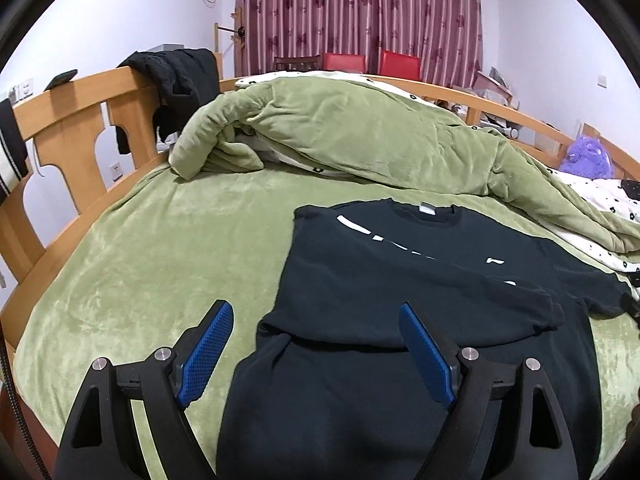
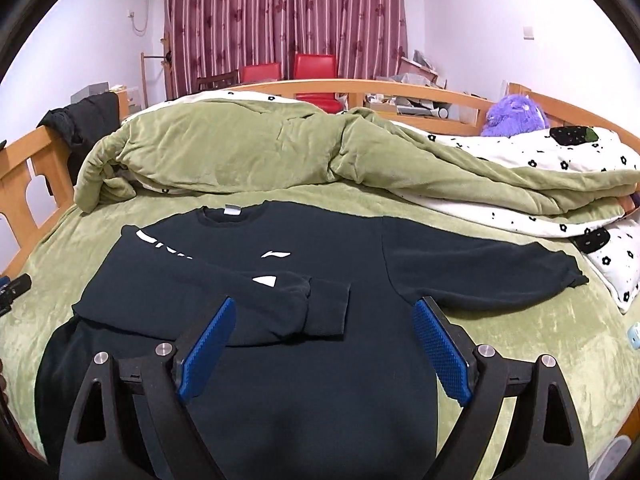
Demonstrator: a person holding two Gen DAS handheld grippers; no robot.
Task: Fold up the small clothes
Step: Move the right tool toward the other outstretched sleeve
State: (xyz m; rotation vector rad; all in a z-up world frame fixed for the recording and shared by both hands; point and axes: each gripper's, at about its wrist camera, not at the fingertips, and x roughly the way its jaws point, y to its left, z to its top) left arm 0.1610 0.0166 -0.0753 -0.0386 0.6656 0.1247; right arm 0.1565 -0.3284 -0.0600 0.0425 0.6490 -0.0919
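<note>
A green bed (image 2: 520, 332) carries a bunched quilt (image 2: 240, 148) behind a black sweatshirt (image 2: 320, 360) lying flat, one sleeve (image 2: 248, 300) folded across its chest. Left claw (image 1: 316, 324) and right claw (image 2: 324, 320) hover above it, both spread apart, holding nothing.

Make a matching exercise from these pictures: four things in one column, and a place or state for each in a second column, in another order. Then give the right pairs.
Things
1. black sweatshirt
2. purple plush toy
3. red chairs
4. green quilt

Places or states
A. in front of the striped curtain
B. bunched up across the bed, behind the sweatshirt
C. spread on the bed, one sleeve folded across the chest
D. at the bed's far right corner, by the wooden rail

Pairs: 1-C, 2-D, 3-A, 4-B
</note>
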